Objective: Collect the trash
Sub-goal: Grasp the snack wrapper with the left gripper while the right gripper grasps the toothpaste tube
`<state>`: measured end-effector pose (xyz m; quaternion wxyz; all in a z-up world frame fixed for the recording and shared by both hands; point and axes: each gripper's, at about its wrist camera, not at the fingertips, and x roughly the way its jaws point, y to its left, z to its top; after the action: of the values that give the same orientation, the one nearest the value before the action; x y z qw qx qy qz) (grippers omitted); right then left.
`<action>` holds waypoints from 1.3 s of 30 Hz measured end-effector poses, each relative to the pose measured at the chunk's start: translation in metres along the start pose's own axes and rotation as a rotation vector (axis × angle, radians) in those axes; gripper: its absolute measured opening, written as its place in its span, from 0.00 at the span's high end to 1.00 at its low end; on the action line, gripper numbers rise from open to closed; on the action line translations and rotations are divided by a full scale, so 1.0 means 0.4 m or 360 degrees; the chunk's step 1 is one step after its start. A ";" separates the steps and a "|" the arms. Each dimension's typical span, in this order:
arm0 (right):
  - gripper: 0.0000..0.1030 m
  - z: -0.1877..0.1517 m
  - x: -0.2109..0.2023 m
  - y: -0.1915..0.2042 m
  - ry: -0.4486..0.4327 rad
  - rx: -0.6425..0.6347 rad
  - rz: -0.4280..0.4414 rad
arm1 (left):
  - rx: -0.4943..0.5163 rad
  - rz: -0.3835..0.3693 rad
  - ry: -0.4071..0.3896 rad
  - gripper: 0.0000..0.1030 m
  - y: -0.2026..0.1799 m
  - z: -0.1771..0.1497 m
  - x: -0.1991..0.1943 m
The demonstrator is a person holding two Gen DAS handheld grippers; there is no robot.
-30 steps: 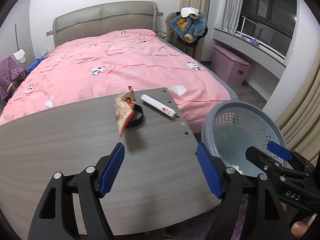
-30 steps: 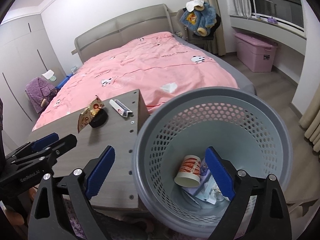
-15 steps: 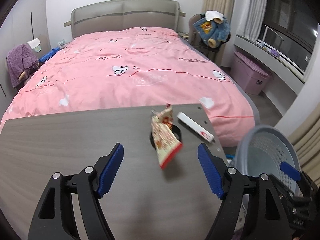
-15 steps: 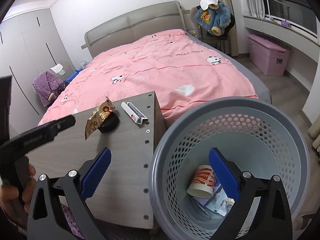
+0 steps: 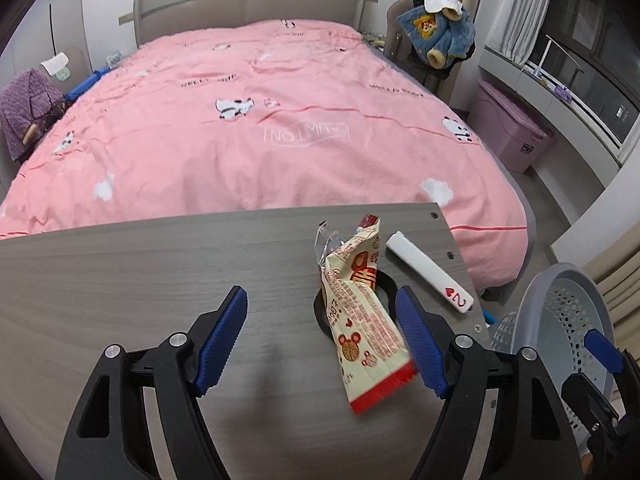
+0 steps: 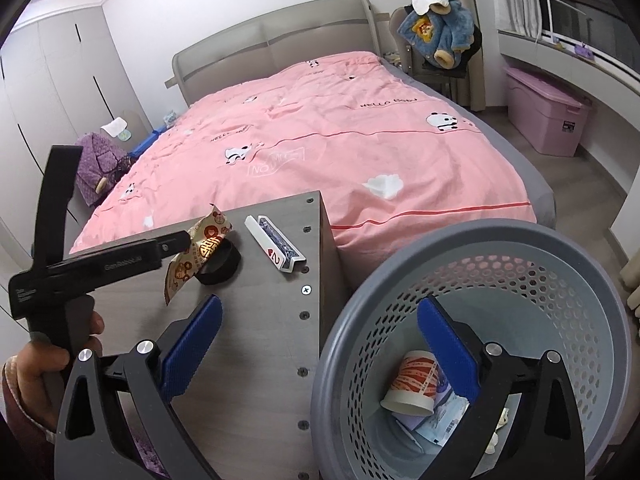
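Spreading behind everything, we see the pink bed (image 5: 248, 120), its foot meeting the far edge of our grey wood table (image 5: 120, 280), whose left half lies bare. Off the table's right edge stands the grey perforated basket (image 6: 500, 248), rim lower than the tabletop, a paper cup (image 6: 414, 384) inside. Our right gripper (image 6: 320, 352) straddles its near rim, jaws wide, gripping nothing. Our left gripper (image 5: 320, 340) gapes empty around the snack wrapper (image 5: 360, 320), propped on a black ring (image 6: 222, 262) near the corner, beside a card box (image 5: 428, 272).

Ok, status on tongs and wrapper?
Left tongs open, wrapper between pads, ungripped. Right tongs open, over basket. Wrapper leans on black ring.
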<state>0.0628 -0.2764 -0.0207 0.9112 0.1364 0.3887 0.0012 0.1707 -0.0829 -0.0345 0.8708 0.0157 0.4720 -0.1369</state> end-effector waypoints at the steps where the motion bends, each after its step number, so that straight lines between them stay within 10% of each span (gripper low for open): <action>1: 0.07 0.002 0.003 0.001 0.0001 0.0000 -0.0001 | -0.0005 -0.0005 0.0009 0.29 0.005 -0.001 0.009; 7: 0.07 0.012 0.024 0.015 0.0018 -0.0016 -0.0008 | -0.0009 -0.0052 0.0040 0.31 0.015 -0.005 0.034; 16: 0.07 0.014 0.041 0.044 0.0035 -0.0052 -0.0001 | -0.0006 -0.0155 0.0078 0.65 0.022 -0.023 0.045; 33: 0.08 0.071 0.147 0.099 0.0091 -0.0247 -0.0040 | -0.0134 0.0035 -0.0133 0.66 0.147 -0.056 -0.086; 39: 0.24 0.089 0.228 0.144 0.0192 -0.0396 -0.0132 | -0.0146 0.0068 -0.0163 0.66 0.174 -0.074 -0.112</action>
<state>0.1576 -0.2197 -0.0475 0.8954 0.0060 0.4448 0.0200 0.1409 -0.0013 -0.0209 0.8962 -0.0212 0.4323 -0.0971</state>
